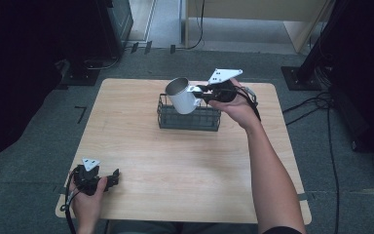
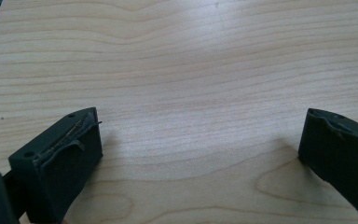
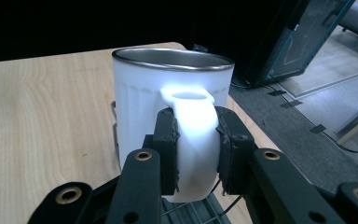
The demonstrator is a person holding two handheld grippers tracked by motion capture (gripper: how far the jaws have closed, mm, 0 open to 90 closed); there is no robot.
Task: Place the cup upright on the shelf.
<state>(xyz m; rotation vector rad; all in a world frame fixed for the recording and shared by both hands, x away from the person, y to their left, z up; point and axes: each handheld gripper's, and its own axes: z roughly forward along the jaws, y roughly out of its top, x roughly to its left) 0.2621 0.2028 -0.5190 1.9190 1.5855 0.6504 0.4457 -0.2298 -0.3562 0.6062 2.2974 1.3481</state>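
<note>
The right gripper (image 1: 202, 91) holds a white mug (image 1: 182, 96) by its handle (image 3: 193, 140). In the right gripper view the two black jaws are clamped on the handle from either side, the pads (image 3: 168, 149) pressing flat against the white loop, with the top of the loop rising just above them. The mug body stands beyond the jaws, upright from this camera, its metal rim (image 3: 172, 58) and open mouth on top.

In the high view the mug hangs in the air over the left part of a dark wire basket (image 1: 189, 117), clear of the worktop (image 1: 185, 165), tilted a little so that its mouth faces up and toward the far left. Its base is close above the basket's rim; whether it touches the wire I cannot tell. The handle points right, toward the hand (image 1: 238, 109) that bears the gripper, and the grey plate (image 1: 224, 74) sits above it. The basket stands on the far middle of the worktop.

The left gripper (image 1: 113, 178) rests low at the near left corner of the worktop, well apart from mug and basket. In the left gripper view its jaws stand wide apart with bare wood (image 2: 191, 93) between them.
</note>
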